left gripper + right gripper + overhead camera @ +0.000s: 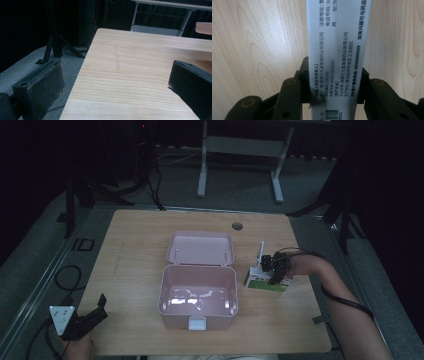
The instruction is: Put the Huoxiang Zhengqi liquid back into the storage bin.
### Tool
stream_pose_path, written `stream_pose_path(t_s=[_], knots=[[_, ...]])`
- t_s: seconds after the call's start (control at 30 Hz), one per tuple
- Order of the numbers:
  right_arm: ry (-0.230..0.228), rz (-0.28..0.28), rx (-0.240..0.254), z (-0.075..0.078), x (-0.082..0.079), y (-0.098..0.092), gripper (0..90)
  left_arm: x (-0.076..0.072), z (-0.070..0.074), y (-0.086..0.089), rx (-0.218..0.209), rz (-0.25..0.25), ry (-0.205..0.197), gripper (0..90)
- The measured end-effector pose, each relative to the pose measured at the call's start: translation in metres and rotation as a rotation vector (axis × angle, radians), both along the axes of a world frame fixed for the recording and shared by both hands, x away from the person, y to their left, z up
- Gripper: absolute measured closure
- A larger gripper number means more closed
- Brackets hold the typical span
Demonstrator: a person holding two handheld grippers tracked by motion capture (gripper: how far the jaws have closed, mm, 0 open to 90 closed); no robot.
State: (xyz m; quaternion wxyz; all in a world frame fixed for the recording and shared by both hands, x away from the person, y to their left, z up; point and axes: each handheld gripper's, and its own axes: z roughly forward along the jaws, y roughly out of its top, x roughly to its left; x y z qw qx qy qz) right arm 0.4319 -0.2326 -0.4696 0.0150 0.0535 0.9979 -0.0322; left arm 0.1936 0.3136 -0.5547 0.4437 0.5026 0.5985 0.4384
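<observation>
Right gripper view: right gripper (336, 100) clamps one white-and-green carton (338, 50) at the table's right side | left gripper (80, 320), jaws apart, holds nothing at near-left corner | one pink box (198, 295), lid open, centre of one wooden table (135, 240).

table (140, 245): matt wood grain | box (197, 290): glossy pink plastic | carton (337, 50): smooth card

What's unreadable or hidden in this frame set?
- White carton: its ends run off the top and bottom edges of the right gripper view; the barcode is cut off.
- Carton front, high view: print too small; right gripper covers part.
- Pink box, left gripper view: cropped by the right edge.
</observation>
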Motion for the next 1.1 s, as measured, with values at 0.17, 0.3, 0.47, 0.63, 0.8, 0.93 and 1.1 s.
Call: stream_pose_path(t_s=[0.17, 0.3, 0.47, 0.63, 0.8, 0.93, 1.1], knots=[[0.011, -0.012, 0.003, 0.0, 0.002, -0.001, 62.5, 0.0, 0.0, 0.0, -0.003, 0.001, 0.0, 0.2], [0.021, -0.027, -0.009, 0.0, 0.001, -0.001, 62.6, 0.0, 0.0, 0.0, -0.003, 0.0, -0.001, 0.2], [0.037, -0.034, -0.03, 0.003, -0.005, -0.002, 62.8, 0.0, 0.0, 0.0, -0.003, 0.0, -0.001, 0.2], [0.05, -0.018, -0.029, 0.005, -0.012, -0.003, 62.8, 0.0, 0.0, 0.0, -0.003, 0.0, -0.001, 0.2], [0.058, -0.004, -0.012, 0.009, -0.024, -0.003, 62.8, 0.0, 0.0, 0.0, -0.001, 0.0, -0.001, 0.2], [0.049, 0.006, -0.029, 0.011, -0.036, -0.002, 62.8, 0.0, 0.0, 0.0, -0.002, -0.001, -0.001, 0.2], [0.054, 0.015, -0.035, 0.012, -0.046, -0.002, 62.9, 0.0, 0.0, 0.0, -0.001, -0.001, -0.001, 0.2]])
